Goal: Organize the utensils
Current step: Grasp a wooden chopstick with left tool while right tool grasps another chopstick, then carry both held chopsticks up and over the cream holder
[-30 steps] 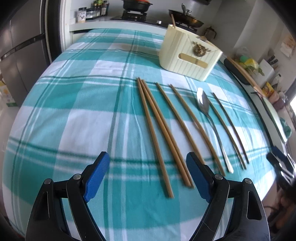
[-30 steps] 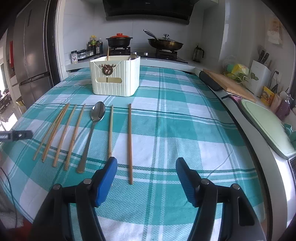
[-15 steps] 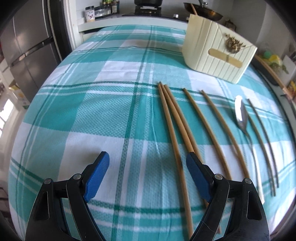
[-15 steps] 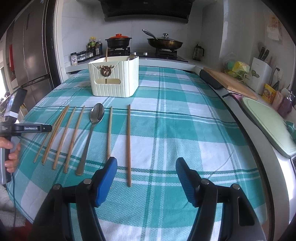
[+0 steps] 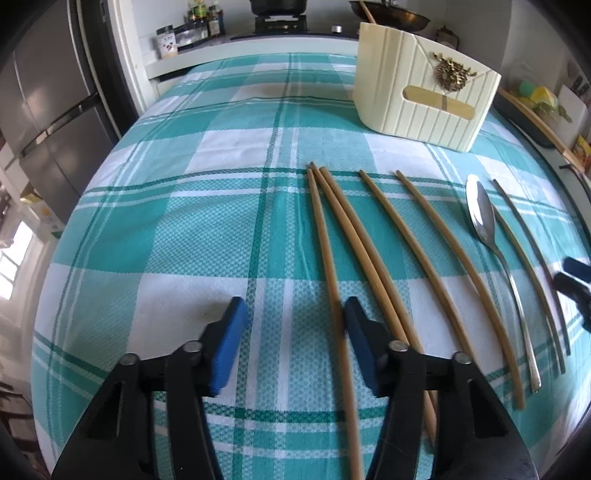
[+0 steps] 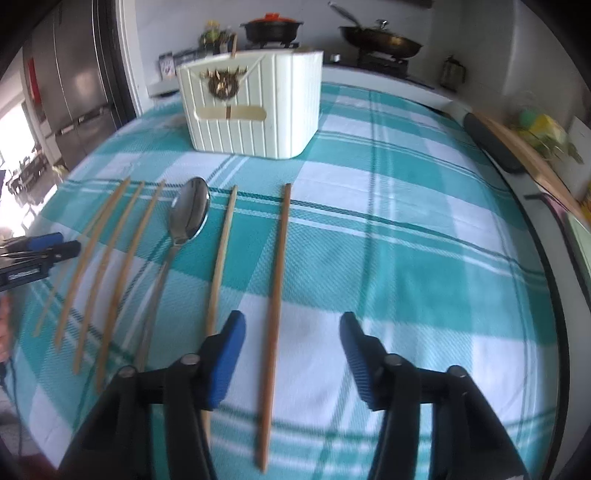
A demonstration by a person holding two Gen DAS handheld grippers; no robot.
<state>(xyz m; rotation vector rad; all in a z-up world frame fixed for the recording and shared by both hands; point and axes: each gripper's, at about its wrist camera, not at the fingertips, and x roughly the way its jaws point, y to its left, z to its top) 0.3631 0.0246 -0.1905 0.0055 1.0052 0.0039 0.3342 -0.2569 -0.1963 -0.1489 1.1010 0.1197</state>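
Note:
Several wooden chopsticks and a metal spoon (image 5: 484,218) lie side by side on the teal checked tablecloth. A cream utensil holder (image 5: 421,96) stands behind them; it also shows in the right wrist view (image 6: 251,107). My left gripper (image 5: 293,332) is open, low over the cloth, with the leftmost chopstick (image 5: 328,266) running between its fingers, close to the right one. My right gripper (image 6: 291,347) is open, with the rightmost chopstick (image 6: 275,284) lying between its fingers. The spoon (image 6: 184,225) lies left of it.
A stove with a black pot (image 6: 271,29) and a wok (image 6: 380,42) is behind the table. A fridge (image 5: 48,110) stands at the left. A wooden board (image 6: 532,162) lies on the counter at the right. The table edge curves near at the right.
Both grippers have moved forward and down toward the chopsticks. The left gripper has shifted right until the leftmost chopstick lies between its fingers; the right gripper has come over the rightmost chopstick.

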